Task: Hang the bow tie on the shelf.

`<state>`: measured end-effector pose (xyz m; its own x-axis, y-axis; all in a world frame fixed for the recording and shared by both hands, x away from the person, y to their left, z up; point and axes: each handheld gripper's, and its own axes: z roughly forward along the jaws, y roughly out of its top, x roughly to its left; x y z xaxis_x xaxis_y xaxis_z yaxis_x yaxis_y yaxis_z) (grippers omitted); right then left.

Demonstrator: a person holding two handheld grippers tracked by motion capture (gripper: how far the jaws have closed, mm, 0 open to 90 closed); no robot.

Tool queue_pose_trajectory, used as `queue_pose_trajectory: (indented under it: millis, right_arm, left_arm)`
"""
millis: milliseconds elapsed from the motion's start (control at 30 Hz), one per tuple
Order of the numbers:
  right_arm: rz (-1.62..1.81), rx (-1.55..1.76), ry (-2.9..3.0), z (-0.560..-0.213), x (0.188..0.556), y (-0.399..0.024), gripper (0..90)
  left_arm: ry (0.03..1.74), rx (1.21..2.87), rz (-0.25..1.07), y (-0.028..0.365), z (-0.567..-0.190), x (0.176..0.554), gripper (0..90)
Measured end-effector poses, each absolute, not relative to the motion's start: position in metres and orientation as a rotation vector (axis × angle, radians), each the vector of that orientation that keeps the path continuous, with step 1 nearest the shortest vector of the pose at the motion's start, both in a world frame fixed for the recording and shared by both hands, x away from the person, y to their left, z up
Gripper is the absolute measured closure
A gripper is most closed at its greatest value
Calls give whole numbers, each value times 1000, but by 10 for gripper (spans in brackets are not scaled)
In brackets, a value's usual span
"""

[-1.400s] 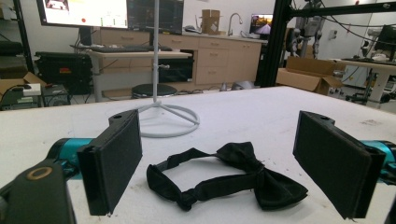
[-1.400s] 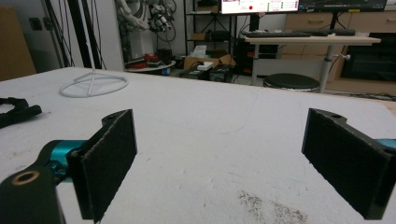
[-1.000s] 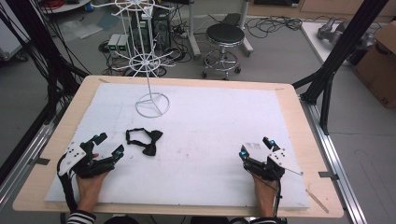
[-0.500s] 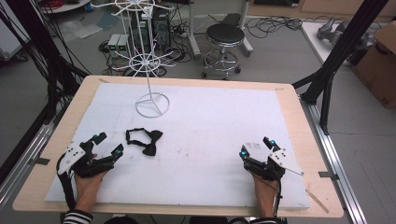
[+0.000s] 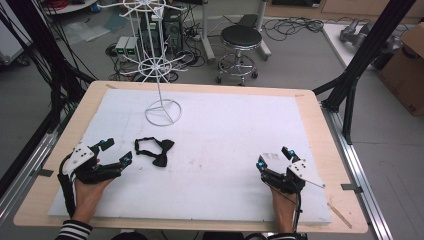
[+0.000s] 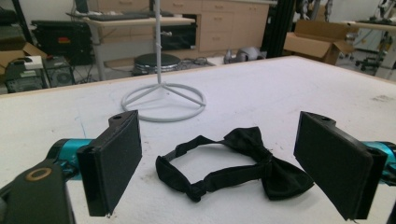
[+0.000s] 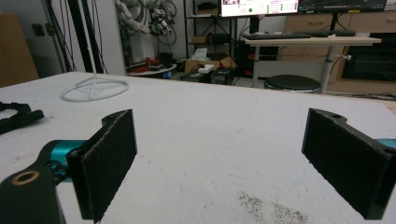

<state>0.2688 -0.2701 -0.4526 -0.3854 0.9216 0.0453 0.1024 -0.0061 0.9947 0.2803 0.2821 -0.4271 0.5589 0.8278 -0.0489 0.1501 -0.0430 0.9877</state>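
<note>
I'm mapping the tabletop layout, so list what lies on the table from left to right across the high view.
Left hand-held gripper → black bow tie → white wire stand → right hand-held gripper. The bow tie and the stand's base overlap a little in left-to-right span; I order them by their middles.

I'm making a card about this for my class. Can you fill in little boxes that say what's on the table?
thing to pick up: black bow tie, flat on the white table cover
stand: white wire rack, behind the bow tie
left gripper: open, aimed at the bow tie, not touching
right gripper: open, holding nothing, far from the bow tie
</note>
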Motion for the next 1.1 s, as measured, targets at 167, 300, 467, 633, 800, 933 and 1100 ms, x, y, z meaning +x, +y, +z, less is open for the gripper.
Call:
queue_pose_trajectory:
  millis: [167,300,467,633,800,933,1100]
  right_arm:
    - [1473,1090,1563,-453,269,-270,93]
    - [1473,1090,1564,-453,269,-270,93]
    - [1475,1093,1564,-453,269,-270,93]
    - [1475,1088,1561,-453,269,-271,93]
    - [1479,1091,1562,-453,269,-271,93]
    - [1480,1096,1560,-453,269,-271,93]
    - [1487,1101,1557,-453,269,-271,93]
  left_arm:
    - [864,1612,668,277,-417,286,156]
    - [858,1684,644,270,-408,291,158]
    - [849,1757,590,256,-394,296,160]
    - [865,1815,569,241,-381,303,161]
    - [885,1874,548,227,-374,308,161]
    - [907,1913,506,218,-372,314,175]
    - [925,1957,473,209,-368,319,177]
